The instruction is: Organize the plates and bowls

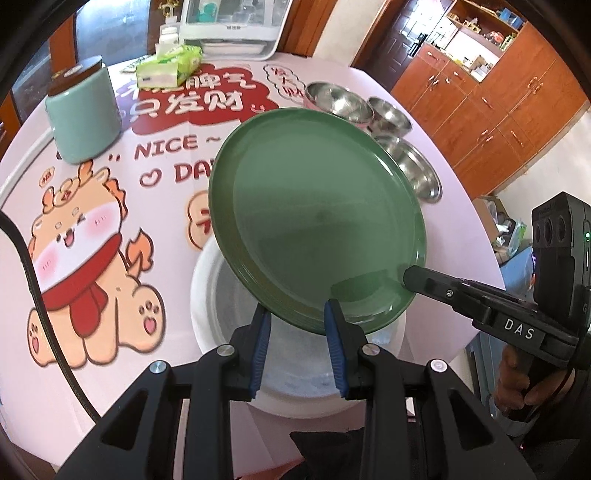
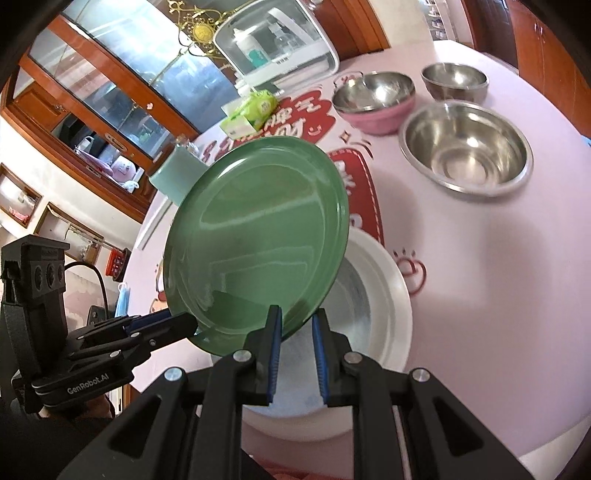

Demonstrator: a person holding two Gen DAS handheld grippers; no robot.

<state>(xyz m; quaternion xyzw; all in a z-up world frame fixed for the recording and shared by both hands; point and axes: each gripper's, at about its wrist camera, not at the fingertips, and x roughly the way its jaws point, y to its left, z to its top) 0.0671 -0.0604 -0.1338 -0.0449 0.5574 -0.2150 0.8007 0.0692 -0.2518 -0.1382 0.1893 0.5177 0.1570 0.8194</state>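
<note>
A round green plate (image 1: 317, 221) (image 2: 258, 229) hangs tilted above the table, carried by both grippers. My left gripper (image 1: 297, 317) is shut on its near rim, which sits between the blue pads (image 1: 260, 339). My right gripper (image 2: 297, 319) is shut on the rim at another spot and enters the left wrist view from the right (image 1: 408, 277). The left gripper (image 2: 188, 325) also shows at the lower left of the right wrist view. Directly under the green plate lies a white plate (image 1: 210, 295) (image 2: 391, 295) on the table, partly hidden.
Three steel bowls stand at the far right of the table: a pink-sided one (image 2: 373, 99), a small one (image 2: 454, 81) and a wide one (image 2: 465, 147). A teal canister (image 1: 85, 110), a tissue pack (image 1: 170, 66) and a white appliance (image 1: 229, 22) stand at the back. The pink printed tablecloth (image 1: 166, 206) ends at the right edge.
</note>
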